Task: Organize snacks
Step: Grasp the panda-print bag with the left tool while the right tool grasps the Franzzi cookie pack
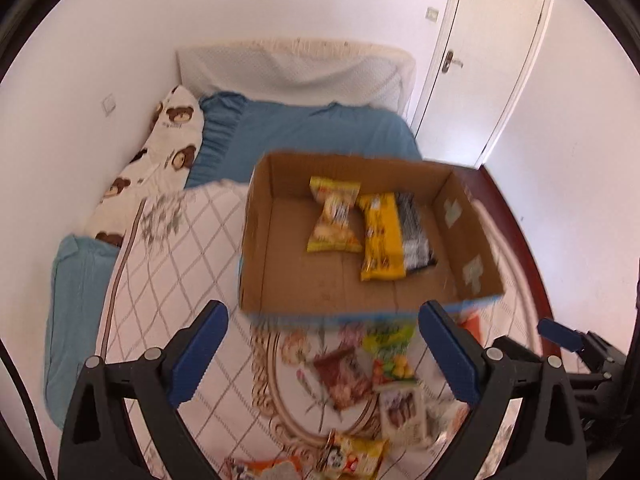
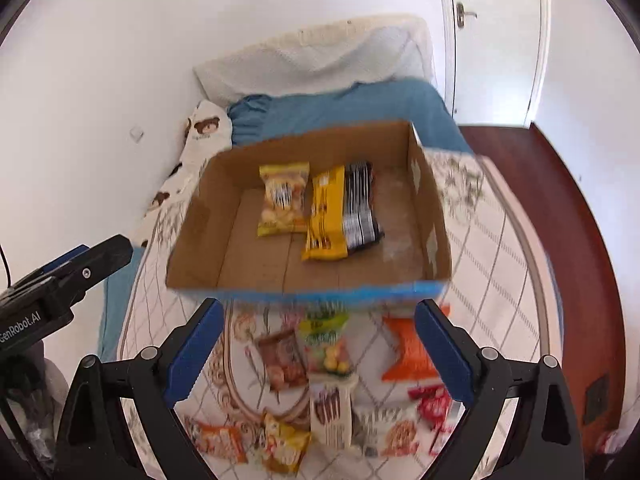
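An open cardboard box (image 1: 260, 240) (image 2: 200, 236) sits on the bed. In it lie a yellow snack bag (image 1: 334, 216) (image 2: 282, 200), a yellow bar pack (image 1: 382, 236) (image 2: 326, 214) and a black-and-white pack (image 1: 414, 232) (image 2: 360, 206). Several loose snack packs lie on the quilt in front of the box, among them a brown pack (image 1: 342, 372) (image 2: 282, 360), a green candy bag (image 1: 390, 348) (image 2: 326, 344) and an orange bag (image 2: 408, 352). My left gripper (image 1: 322, 354) is open and empty above them. My right gripper (image 2: 320, 354) is open and empty too.
The bed has a patterned quilt (image 1: 180, 280), a blue sheet (image 1: 320, 128), a bear-print pillow (image 1: 168, 152) and a white headboard pillow (image 1: 296, 68). A white wall is on the left, a white door (image 1: 488, 60) at back right, and red-brown floor (image 2: 560, 208) on the right.
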A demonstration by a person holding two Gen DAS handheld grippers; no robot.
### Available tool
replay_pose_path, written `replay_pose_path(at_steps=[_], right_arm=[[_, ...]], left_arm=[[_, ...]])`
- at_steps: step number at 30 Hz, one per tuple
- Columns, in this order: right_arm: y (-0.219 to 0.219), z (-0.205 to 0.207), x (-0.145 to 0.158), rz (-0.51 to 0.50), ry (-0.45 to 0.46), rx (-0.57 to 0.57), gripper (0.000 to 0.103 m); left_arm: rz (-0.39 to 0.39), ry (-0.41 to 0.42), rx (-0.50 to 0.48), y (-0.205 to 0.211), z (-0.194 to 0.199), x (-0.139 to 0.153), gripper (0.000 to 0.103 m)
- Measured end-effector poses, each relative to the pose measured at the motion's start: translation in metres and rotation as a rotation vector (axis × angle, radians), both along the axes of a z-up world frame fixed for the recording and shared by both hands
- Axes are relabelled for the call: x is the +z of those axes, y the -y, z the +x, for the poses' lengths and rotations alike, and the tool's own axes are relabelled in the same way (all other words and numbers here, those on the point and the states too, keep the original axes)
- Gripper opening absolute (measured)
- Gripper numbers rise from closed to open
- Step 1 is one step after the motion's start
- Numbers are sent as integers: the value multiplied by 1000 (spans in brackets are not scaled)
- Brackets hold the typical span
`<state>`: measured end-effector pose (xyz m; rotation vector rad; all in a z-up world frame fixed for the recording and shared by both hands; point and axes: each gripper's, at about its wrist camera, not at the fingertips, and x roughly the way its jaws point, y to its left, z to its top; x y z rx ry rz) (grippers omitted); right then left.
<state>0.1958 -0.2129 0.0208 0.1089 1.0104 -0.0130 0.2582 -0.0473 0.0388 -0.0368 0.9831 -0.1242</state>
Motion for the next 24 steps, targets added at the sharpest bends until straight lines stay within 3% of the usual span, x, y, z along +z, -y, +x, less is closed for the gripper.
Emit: replay_pose_path(at_steps=[3, 5, 8, 10, 13, 16, 20, 21, 22, 24], right_arm=[[12, -16, -34, 7, -84, -20, 98], [22, -28, -58, 18, -141, -37, 98], [39, -49, -91, 58, -214, -81, 98], [47, -60, -105, 67, -243, -105, 98], [58, -73, -121, 89, -268, -136, 98], [64, -79, -126, 103, -269, -150, 98], [59, -80, -126, 92, -264, -139, 98], [56, -80, -127, 86, -265, -131, 98], [53, -79, -127, 83, -269, -121, 98], [46, -77, -128, 83, -269, -95, 98]], left_arm=[[61, -126, -46, 6, -19, -49, 98], [61, -241, -86, 11, -35, -87, 98], [-72, -496, -90, 10, -57, -152, 98], [-189, -649, -40, 6, -69, -194, 96], [-396, -788, 62, 0, -75, -238, 94], [-630, -861, 208, -8, -72, -271, 95], [-827, -938, 396, -15, -73, -311, 95], [-833, -927, 421, -15, -74, -317, 92], [-805, -904, 412, -12, -72, -318, 81], [-674, -845, 331, -2, -65, -312, 74]])
